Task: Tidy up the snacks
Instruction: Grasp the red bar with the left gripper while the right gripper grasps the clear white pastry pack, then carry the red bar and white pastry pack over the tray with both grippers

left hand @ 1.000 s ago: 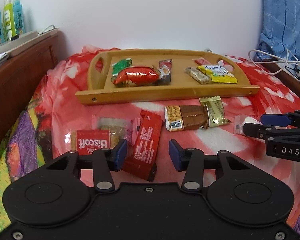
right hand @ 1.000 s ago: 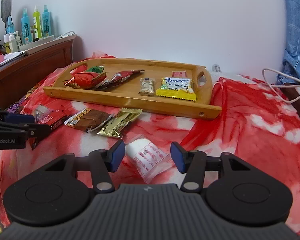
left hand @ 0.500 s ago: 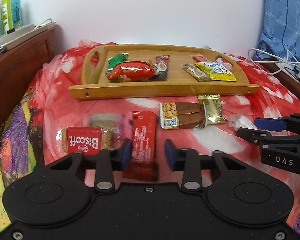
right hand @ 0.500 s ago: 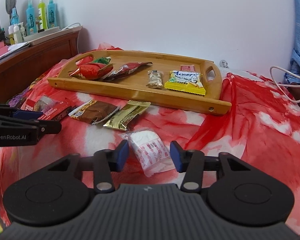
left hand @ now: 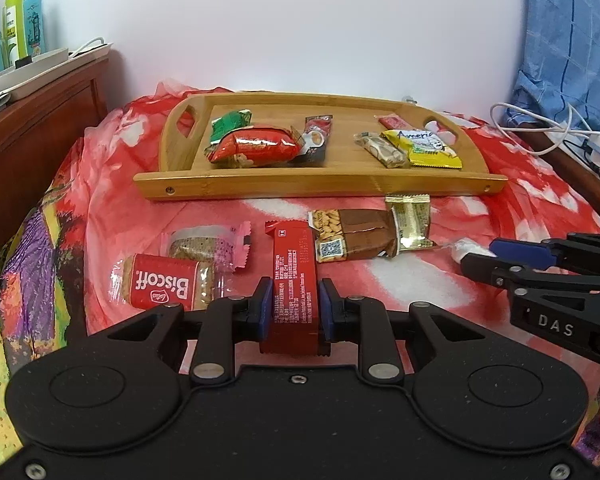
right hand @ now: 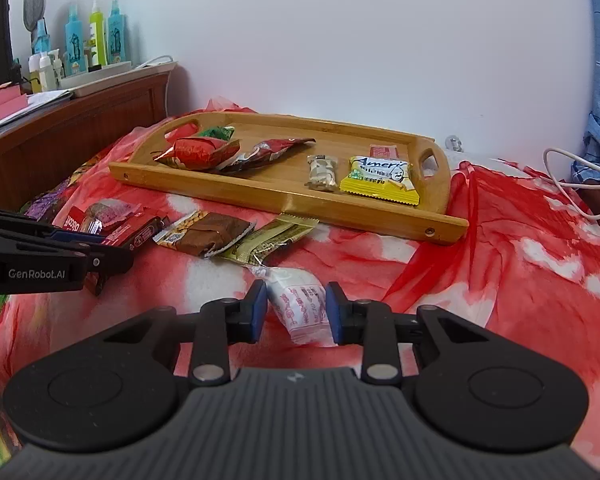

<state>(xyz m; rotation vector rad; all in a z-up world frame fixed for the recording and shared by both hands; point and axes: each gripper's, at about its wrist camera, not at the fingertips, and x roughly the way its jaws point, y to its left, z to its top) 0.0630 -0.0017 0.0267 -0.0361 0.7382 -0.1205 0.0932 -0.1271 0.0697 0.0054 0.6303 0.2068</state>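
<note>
Home bedroom: bed under a red floral cover (right hand: 500, 240) against a white wall, dark wooden headboard (right hand: 80, 136) with toiletry bottles (right hand: 96, 36) on its ledge, blue checked cloth (left hand: 568, 40) hanging, white charging cable (left hand: 540, 128) alongside.

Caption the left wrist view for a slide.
Left gripper shut on a red snack bar, with more snacks loose on the red cloth before the wooden tray.

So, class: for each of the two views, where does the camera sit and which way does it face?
Left wrist: behind the left gripper, angled down at a red bar; right gripper at right.
Right wrist: behind the right gripper, angled down at a white packet; left gripper at left.
Shared: the tray.
</note>
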